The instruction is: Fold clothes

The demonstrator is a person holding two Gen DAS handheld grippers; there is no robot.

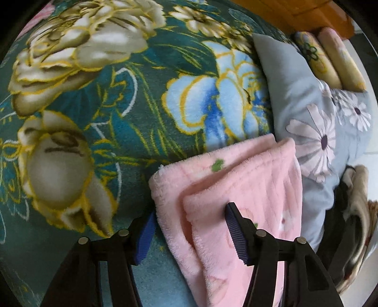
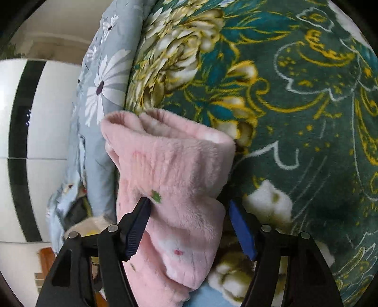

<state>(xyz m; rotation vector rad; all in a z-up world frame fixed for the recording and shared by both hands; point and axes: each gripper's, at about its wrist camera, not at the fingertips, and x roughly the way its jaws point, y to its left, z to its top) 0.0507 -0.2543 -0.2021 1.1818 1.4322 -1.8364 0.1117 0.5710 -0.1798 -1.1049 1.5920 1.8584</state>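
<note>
A folded pink fleece garment (image 1: 226,179) with small flower prints lies on the green floral blanket (image 1: 122,99). My left gripper (image 1: 191,224) is open; the garment's near folded edge lies between its blue-padded fingers, with gaps on both sides. In the right wrist view the same pink garment (image 2: 174,165) lies bunched and folded between the fingers of my right gripper (image 2: 189,212). That gripper is open too, its left pad (image 2: 138,228) touching the fleece and its right pad (image 2: 242,232) just clear of it.
A grey-blue daisy-print quilt (image 1: 311,113) lies folded beside the garment, also in the right wrist view (image 2: 104,78). Rolled yellow and pink bedding (image 1: 330,59) sits behind it. A wooden headboard (image 1: 295,11) is at the back. A white and black wardrobe (image 2: 35,118) stands beyond the bed.
</note>
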